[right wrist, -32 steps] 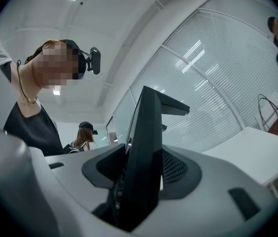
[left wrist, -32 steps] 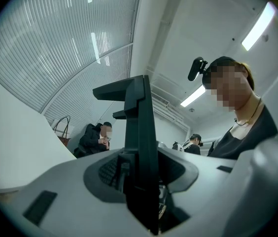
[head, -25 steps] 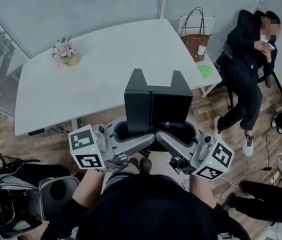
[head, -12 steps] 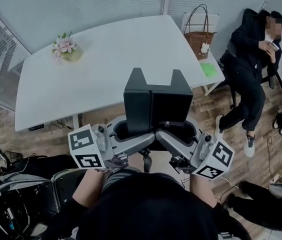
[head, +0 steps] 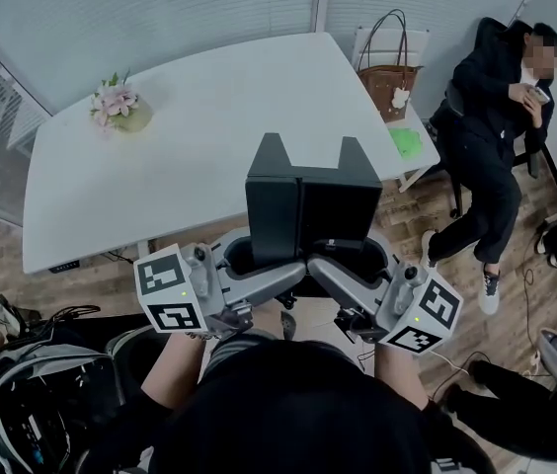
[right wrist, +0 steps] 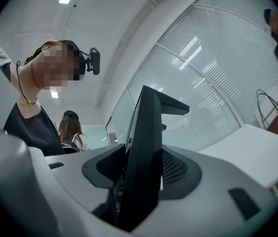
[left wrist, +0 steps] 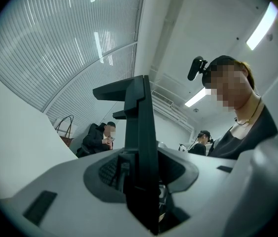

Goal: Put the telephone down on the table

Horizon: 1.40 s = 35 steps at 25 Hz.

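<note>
Telephone [head: 310,200] stands upright in the head view, pinched from either side by the left hand-held gripper [head: 271,267] and the right hand-held gripper [head: 346,267], likely to keep it level; the white counter [head: 209,136] lies ahead of both. Left gripper view: its jaws clamp the dark edge standing between them. Right gripper view: the same grip, mirrored, with the counter beyond on its right.

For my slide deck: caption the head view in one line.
Left gripper and right gripper together hold a black telephone beside a white table with potted flowers.
</note>
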{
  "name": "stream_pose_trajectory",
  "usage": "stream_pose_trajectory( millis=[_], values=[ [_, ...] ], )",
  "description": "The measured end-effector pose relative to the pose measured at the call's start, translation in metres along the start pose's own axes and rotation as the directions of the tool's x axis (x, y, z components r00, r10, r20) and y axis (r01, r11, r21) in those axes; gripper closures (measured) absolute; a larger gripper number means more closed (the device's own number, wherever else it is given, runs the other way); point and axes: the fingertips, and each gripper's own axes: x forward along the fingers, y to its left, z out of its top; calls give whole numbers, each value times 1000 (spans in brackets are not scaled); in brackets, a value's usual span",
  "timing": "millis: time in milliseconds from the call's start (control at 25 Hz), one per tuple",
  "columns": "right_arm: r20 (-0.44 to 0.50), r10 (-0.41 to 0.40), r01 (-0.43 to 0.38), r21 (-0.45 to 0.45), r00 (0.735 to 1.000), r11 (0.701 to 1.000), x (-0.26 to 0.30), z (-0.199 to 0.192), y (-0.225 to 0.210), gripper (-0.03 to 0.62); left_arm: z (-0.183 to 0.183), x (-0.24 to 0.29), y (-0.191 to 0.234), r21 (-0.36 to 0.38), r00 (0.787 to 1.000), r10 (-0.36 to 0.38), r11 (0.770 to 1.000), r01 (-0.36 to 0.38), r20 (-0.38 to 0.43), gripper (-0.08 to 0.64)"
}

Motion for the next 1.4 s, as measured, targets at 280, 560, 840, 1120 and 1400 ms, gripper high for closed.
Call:
stream_pose_trajectory(
  millis=[280, 560, 840, 1120, 1400],
  values=[
    [0, -15, 15, 9, 1000, 1000, 18, 6, -42, 382, 15, 13, 41, -13, 1000, -6, 1000, 6, -7, 370],
    [4, -31, 31, 12, 1000, 999, 34, 12, -79, 382, 31, 26, 77, -21, 1000, -14, 1000, 14, -17, 370],
    [-6, -39, 39, 19, 999, 999, 59, 15, -109, 382, 49, 27, 112, -35, 1000, -15, 999, 15, -11, 370],
    [-15, -51, 51, 30, 999, 998, 88, 25, -144, 382, 75, 33, 149, -52, 1000, -16, 999, 16, -14, 370],
    [-9, -60, 60, 24, 998, 998, 107, 30, -167, 382, 91, 36, 175, -50, 999, -28, 998, 27, -18, 370]
  ],
)
